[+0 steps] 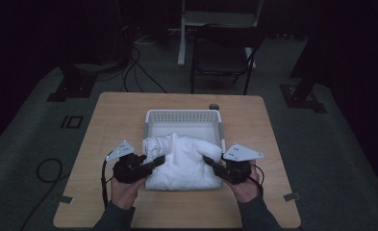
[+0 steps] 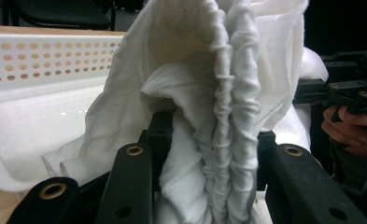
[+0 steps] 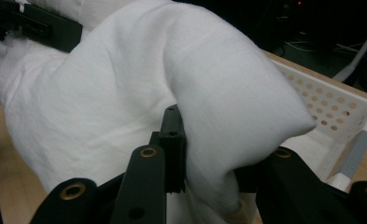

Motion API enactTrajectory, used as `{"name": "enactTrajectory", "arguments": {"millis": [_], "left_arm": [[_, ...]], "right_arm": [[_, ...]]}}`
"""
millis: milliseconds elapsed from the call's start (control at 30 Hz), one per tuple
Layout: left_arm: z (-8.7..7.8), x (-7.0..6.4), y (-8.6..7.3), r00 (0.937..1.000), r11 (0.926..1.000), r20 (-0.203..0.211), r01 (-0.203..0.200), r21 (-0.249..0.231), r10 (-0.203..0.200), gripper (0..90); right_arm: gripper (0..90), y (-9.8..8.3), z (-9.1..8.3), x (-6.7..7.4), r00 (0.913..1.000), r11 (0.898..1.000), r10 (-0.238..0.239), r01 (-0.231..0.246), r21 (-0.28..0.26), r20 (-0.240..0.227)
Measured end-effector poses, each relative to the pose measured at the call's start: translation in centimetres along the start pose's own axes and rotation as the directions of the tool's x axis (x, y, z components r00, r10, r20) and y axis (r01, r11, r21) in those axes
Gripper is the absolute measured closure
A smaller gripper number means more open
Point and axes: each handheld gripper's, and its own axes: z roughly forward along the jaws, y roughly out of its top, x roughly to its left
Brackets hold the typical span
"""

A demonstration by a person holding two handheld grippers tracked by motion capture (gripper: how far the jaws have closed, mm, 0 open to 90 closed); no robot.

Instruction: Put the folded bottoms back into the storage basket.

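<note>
Fingers [image 2: 160, 135] of the left gripper [image 1: 150, 162], matte black plastic with brass-ringed bolt holes, pinch a gathered fold of the soft white cloth [image 1: 182, 161]. Seen from the left gripper view, that pinched edge is bunched into tight vertical ruffles, and looser, smoother sheets billow around it toward 12 o'clock.

Cloth: thick, fleecy, matte, with a slightly napped surface. From the high view it forms a rounded, puffy bundle, wider than deep, with its long axis running 9 to 3 o'clock between the two grippers. Its near part overhangs the front rim of the white perforated plastic basket [image 1: 182, 114]; the far part sits over the basket's floor. The basket is rectangular, with rows of small round holes in its walls, and stands near the middle of the pale wooden table [image 1: 119, 115], a rectangle with rounded corners.

At 3 o'clock of the bundle, the right gripper [image 1: 215, 166] clamps the cloth's other end. In the right gripper view its black fingers [image 3: 172, 140] are pressed onto a smooth, rounded lobe of cloth that bulges over them toward 1 o'clock, without ruffles on this side.

Each gripper carries a grey three-cornered plate on top, and a hand grips each one from 6 o'clock. A small dark round object [image 1: 214, 106] lies on the table just beyond the basket's far right corner.
</note>
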Motion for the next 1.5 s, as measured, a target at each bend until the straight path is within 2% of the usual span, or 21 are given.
{"name": "enactTrajectory", "arguments": {"millis": [367,567,867,1167,1500], "left_arm": [[0.1,0.1,2.8,0.9996,0.9994,-0.019,-0.022,-0.025,0.022,63.5],[0.4,0.9,4.1,0.9992,0.9989,-0.034,-0.023,-0.040,0.022,63.6],[1.3,2.3,5.4,0.9988,0.9985,-0.045,-0.020,-0.051,0.018,63.5],[2.2,3.1,6.4,0.9983,0.9979,-0.055,-0.025,-0.059,0.022,63.5],[3.1,4.1,7.0,0.9971,0.9975,-0.070,-0.034,-0.062,0.029,63.4]], "right_arm": [[71.5,2.0,0.2,-1.1,0.9999,0.999,0.000,0.001,-0.032,0.016],[71.6,3.3,0.9,-1.8,0.9996,0.999,0.000,0.001,-0.042,0.030],[71.7,4.5,2.1,-2.9,0.9988,0.999,0.002,0.000,-0.041,0.049],[71.7,5.4,2.7,-3.9,0.9978,0.999,0.006,-0.003,-0.044,0.066],[71.7,5.9,3.6,-4.8,0.9969,0.999,0.010,-0.007,-0.040,0.079]]}}
